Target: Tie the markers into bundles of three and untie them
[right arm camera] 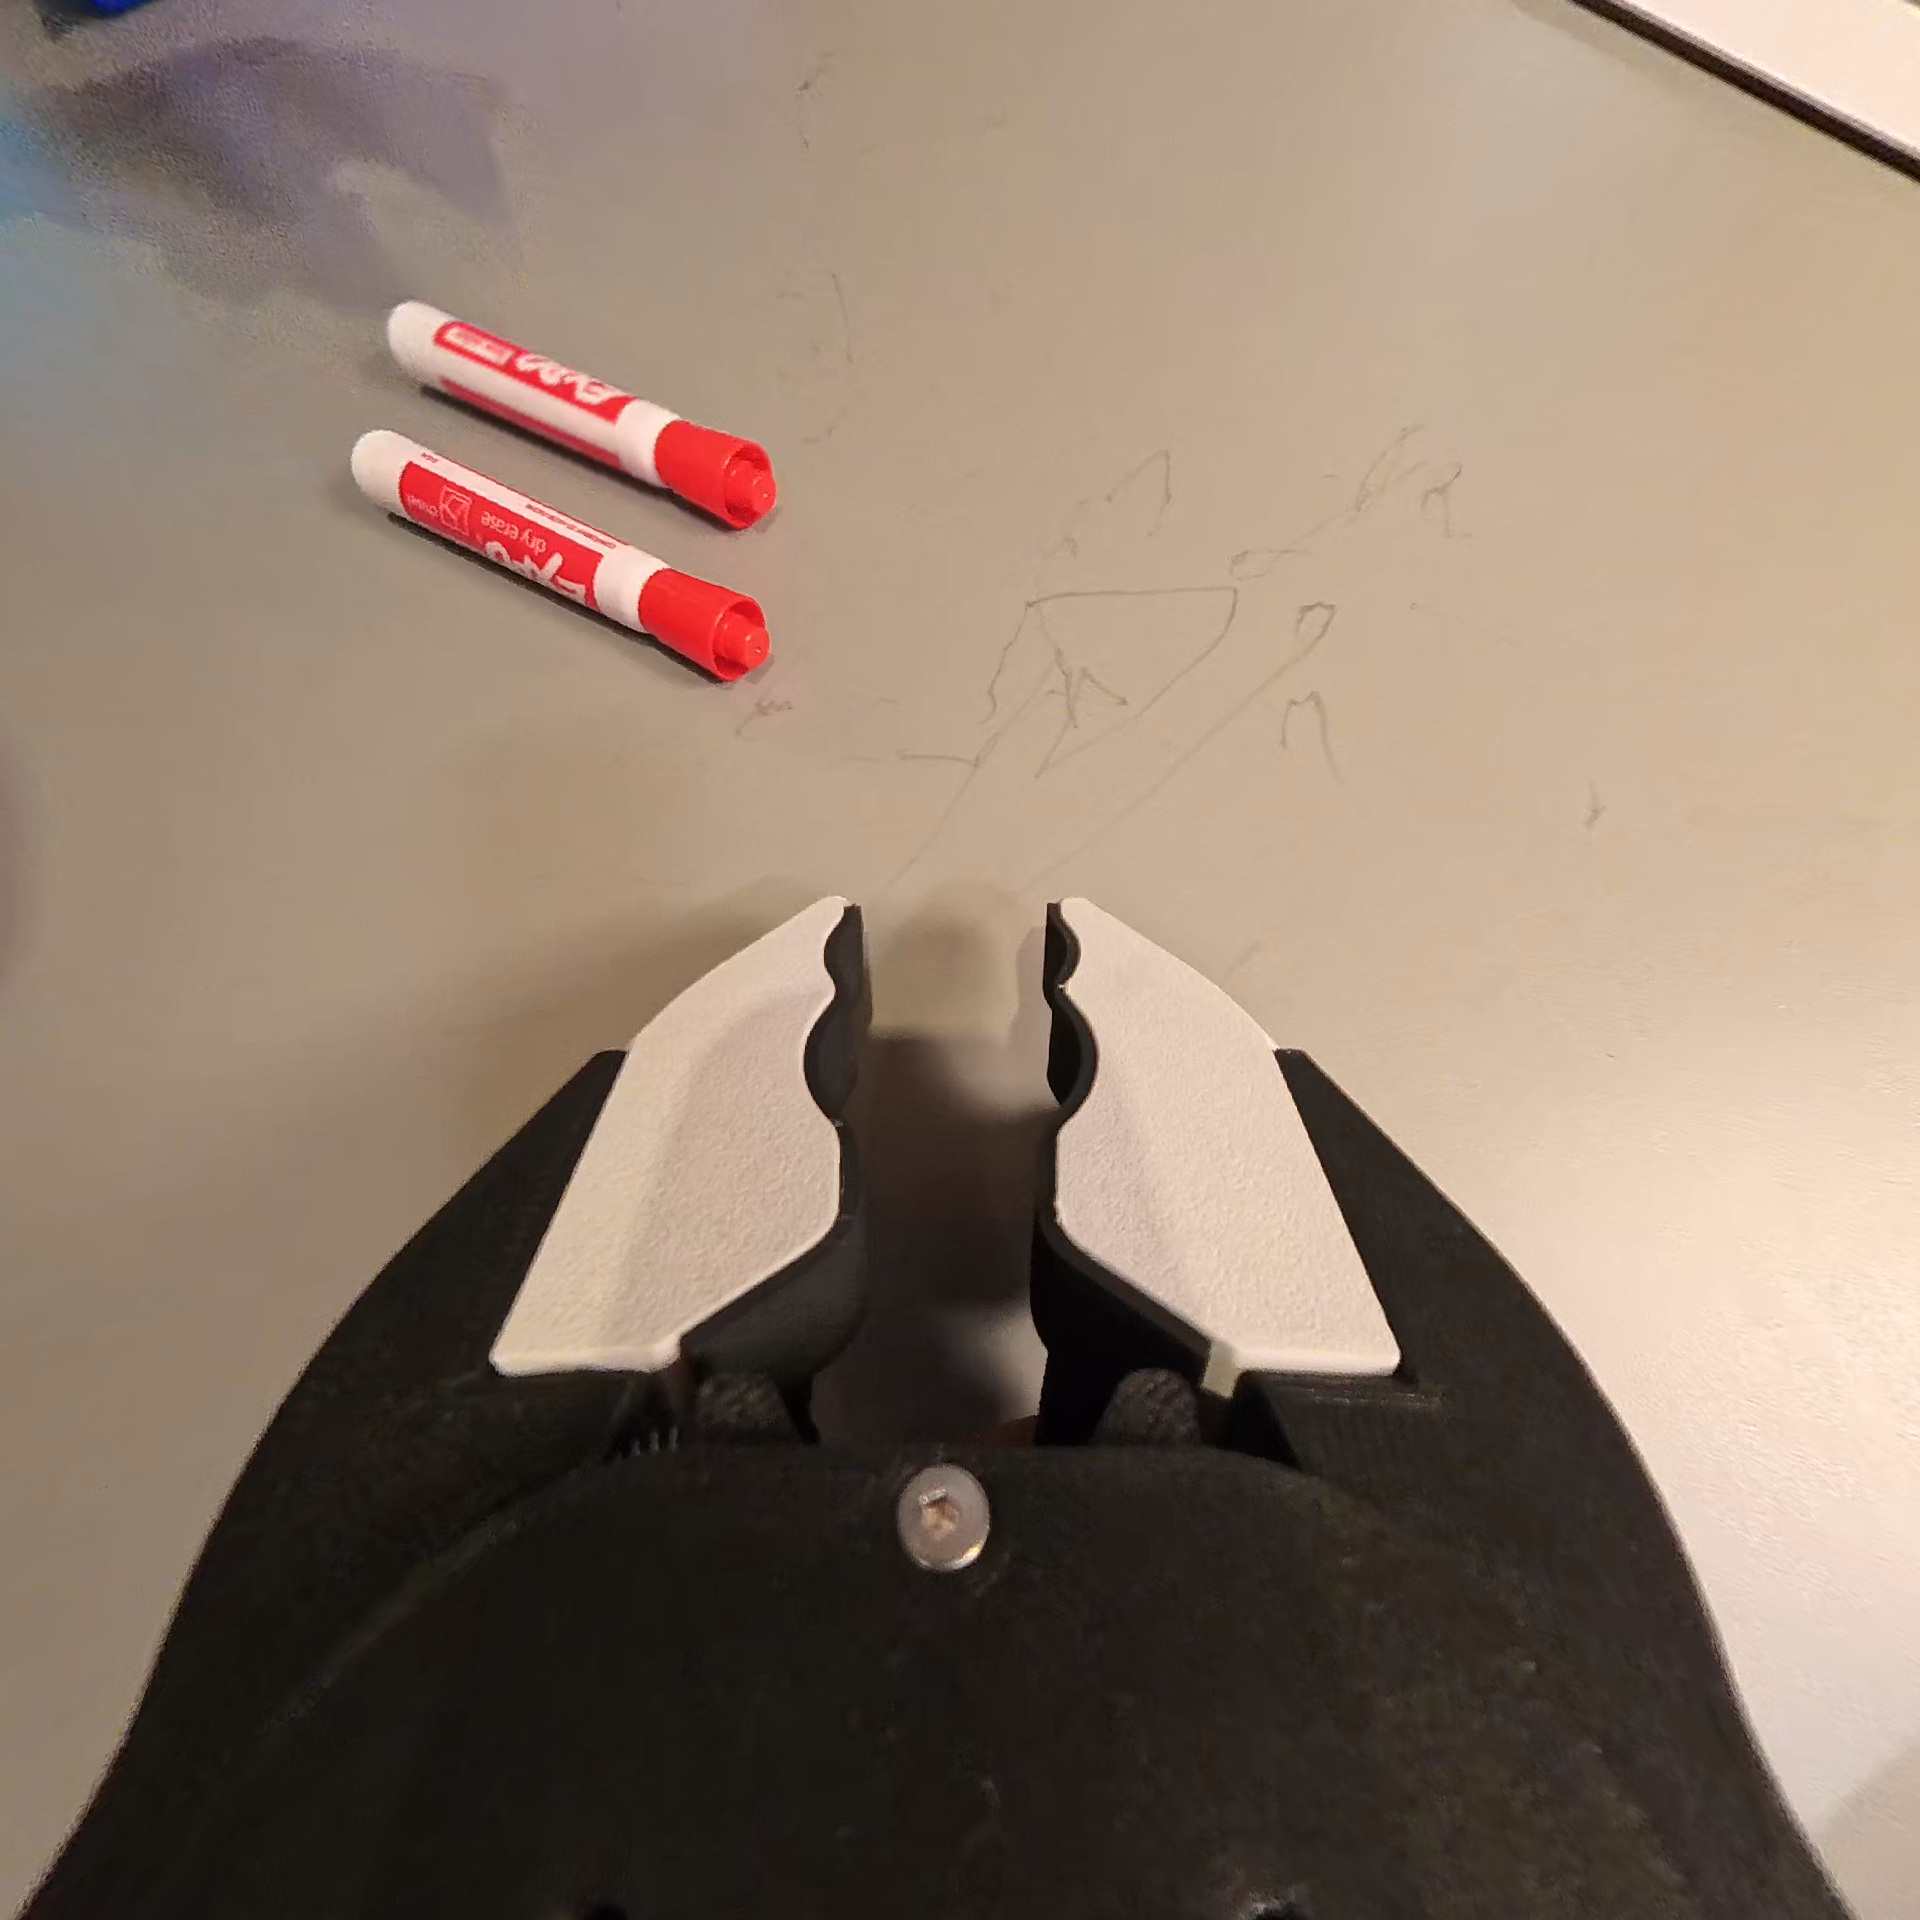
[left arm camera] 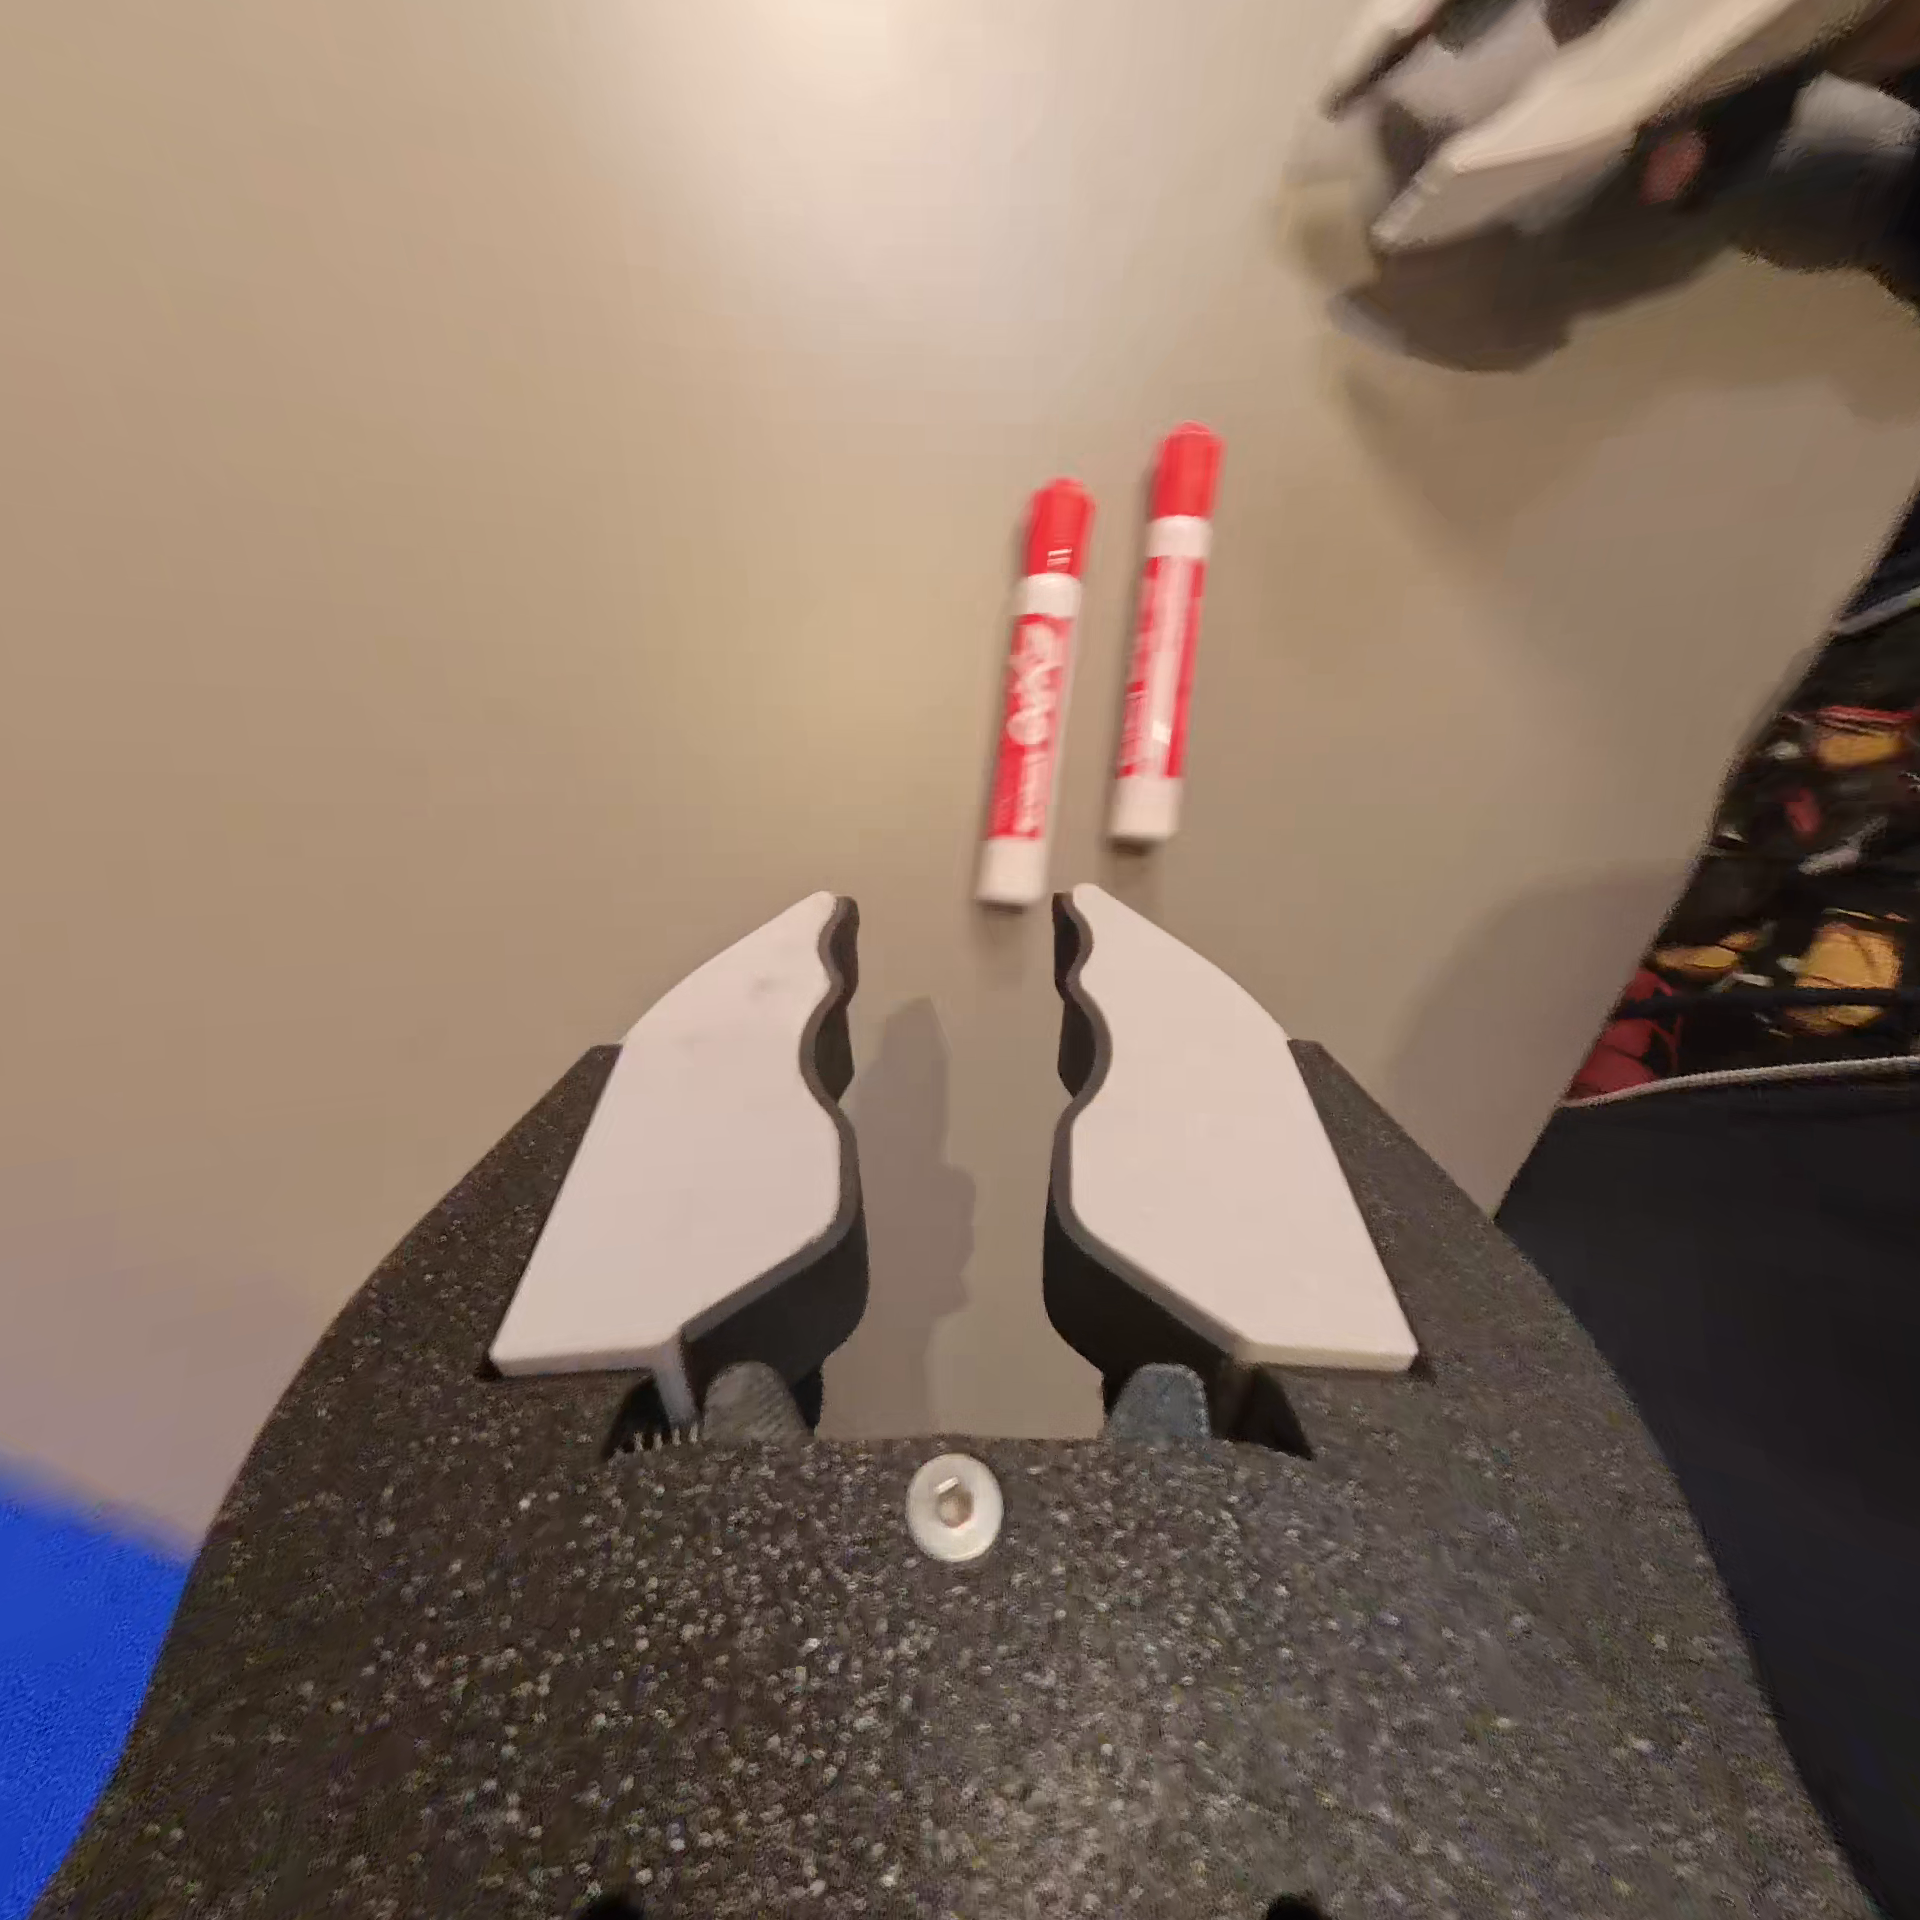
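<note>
Worktop [right arm camera: 1351,312]: beige, scribbled.
Red dry-erase markers [left arm camera: 1034,691] [left arm camera: 1162,634]: parallel, apart, beyond left tongs [left arm camera: 956,914].
Right tongs [right arm camera: 956,914]: narrowly parted, empty, like left.

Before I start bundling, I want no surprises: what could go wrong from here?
Only two red markers show on the table, and no tie is visible, so a bundle of three may not be possible yet. Being round and loose, they may roll if nudged. Both the left tongs and right tongs are open and empty; the right sits off to one side.
</note>
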Demonstrator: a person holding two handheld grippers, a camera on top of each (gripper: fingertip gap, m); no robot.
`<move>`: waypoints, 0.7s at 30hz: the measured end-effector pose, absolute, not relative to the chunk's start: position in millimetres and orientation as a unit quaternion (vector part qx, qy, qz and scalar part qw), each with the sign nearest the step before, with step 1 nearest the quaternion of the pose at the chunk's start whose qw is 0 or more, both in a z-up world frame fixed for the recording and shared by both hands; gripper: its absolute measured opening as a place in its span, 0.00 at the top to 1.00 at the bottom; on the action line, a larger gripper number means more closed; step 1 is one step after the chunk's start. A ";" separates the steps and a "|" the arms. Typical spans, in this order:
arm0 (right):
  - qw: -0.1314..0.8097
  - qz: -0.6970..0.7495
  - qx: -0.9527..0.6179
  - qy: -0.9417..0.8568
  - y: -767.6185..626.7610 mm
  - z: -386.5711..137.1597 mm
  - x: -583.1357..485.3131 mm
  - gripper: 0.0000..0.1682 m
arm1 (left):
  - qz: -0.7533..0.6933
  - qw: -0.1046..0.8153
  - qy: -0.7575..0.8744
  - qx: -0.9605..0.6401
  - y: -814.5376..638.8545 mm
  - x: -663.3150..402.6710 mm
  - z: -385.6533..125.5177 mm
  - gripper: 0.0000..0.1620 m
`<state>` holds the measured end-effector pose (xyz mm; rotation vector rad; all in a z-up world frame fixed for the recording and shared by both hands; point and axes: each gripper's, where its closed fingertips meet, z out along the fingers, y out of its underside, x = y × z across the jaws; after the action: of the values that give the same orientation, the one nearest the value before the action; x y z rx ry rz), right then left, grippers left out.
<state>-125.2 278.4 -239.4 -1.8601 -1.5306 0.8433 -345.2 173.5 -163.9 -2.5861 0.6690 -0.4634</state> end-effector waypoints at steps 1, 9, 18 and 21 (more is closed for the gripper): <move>0.290 0.316 -0.697 -0.575 277.9 -239.6 -125.3 0.80 | -0.140 0.232 0.216 -0.938 171.2 -371.7 -149.4 0.77; 0.284 0.301 -0.697 -0.586 276.3 -244.0 -126.4 0.80 | 0.089 0.189 -0.030 -0.977 80.3 -619.9 -156.3 0.80; 0.282 0.269 -0.699 -0.600 276.6 -251.0 -128.3 0.79 | 0.137 0.056 -0.088 -0.985 19.7 -702.0 -241.9 0.84; 0.277 0.265 -0.702 -0.600 277.2 -252.7 -129.0 0.79 | 0.141 0.034 -0.081 -0.986 19.3 -707.8 -252.5 0.86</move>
<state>-129.0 277.2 -252.7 -1.8839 -1.6115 0.7127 -707.8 19.3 -252.5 -3.0318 -0.2504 0.4348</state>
